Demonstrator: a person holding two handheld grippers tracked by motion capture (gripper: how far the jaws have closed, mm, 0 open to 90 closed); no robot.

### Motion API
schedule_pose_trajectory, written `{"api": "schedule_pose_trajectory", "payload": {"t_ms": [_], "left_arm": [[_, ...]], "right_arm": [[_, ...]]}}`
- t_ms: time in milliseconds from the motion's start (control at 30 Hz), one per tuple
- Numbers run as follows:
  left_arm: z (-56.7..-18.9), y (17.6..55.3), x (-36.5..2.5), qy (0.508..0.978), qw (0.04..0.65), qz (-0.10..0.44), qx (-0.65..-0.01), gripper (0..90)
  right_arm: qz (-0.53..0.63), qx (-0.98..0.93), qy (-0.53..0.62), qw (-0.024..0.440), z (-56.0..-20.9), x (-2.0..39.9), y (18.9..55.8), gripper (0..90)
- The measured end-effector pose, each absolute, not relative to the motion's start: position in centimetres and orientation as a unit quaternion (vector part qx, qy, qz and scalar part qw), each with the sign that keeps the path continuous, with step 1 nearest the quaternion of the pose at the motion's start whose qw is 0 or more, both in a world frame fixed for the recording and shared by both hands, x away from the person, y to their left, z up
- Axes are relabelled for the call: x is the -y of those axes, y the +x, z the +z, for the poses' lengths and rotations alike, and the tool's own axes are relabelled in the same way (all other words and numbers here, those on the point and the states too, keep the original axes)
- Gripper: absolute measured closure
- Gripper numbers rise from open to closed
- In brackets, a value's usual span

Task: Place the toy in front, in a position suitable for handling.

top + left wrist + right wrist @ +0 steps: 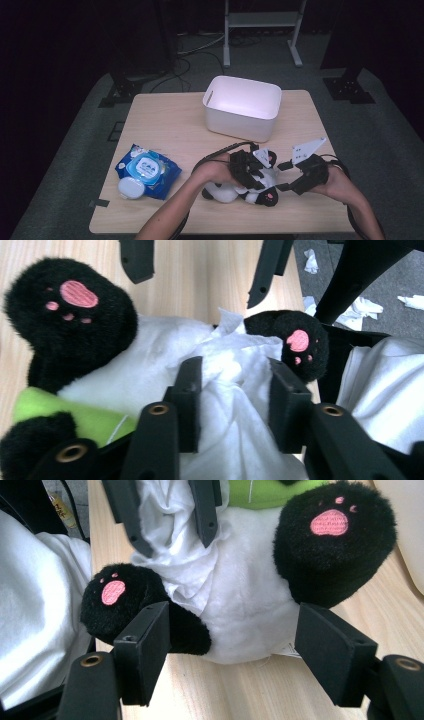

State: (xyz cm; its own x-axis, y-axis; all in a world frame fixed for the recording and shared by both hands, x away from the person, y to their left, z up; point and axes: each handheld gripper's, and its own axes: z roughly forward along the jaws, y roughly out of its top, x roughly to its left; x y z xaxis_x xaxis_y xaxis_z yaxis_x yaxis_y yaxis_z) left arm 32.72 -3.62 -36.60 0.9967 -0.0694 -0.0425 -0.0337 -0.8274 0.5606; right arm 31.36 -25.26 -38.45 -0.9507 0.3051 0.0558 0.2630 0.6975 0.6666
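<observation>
Both grippers working over a plush toy near the table's front edge

The left gripper (235,390) is straddling a white tissue (235,365) on the plush toy (240,187) — jaws apart, not pinching. The right gripper (235,650) is standing open around its legs. At 12 o'clock a white bin (242,107) is sitting well apart; at 9 o'clock, a wipes pack (147,170) — bare table (170,125) between.
</observation>
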Motion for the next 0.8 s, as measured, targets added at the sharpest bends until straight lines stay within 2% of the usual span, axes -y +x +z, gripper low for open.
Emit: {"api": "schedule_pose_trajectory", "payload": {"t_ms": [133, 200, 300, 400, 800], "left_arm": [[-36.9, 32.4, 4.0, 0.958, 0.285, -0.021, 0.034, 57.2], [-37.0, 32.3, 4.2, 0.958, 0.283, -0.012, 0.036, 59.1], [-37.1, 32.3, 4.4, 0.959, 0.281, -0.009, 0.037, 71.7], [-36.9, 32.3, 4.6, 0.959, 0.281, -0.012, 0.037, 79.9], [-36.1, 34.0, 6.3, 0.953, 0.301, -0.017, 0.022, 82.2]], "right_arm": [[0.358, -0.921, 0.153, 0.029, -38.5, 25.3, 31.5, 28.7], [0.358, -0.921, 0.152, 0.03, -38.5, 25.4, 31.5, 28.7], [0.358, -0.92, 0.155, 0.029, -38.5, 25.4, 31.5, 28.7], [0.359, -0.92, 0.156, 0.029, -38.5, 25.5, 31.5, 28.6], [0.36, -0.919, 0.159, 0.021, -38.6, 25.6, 31.5, 28.5]]}}
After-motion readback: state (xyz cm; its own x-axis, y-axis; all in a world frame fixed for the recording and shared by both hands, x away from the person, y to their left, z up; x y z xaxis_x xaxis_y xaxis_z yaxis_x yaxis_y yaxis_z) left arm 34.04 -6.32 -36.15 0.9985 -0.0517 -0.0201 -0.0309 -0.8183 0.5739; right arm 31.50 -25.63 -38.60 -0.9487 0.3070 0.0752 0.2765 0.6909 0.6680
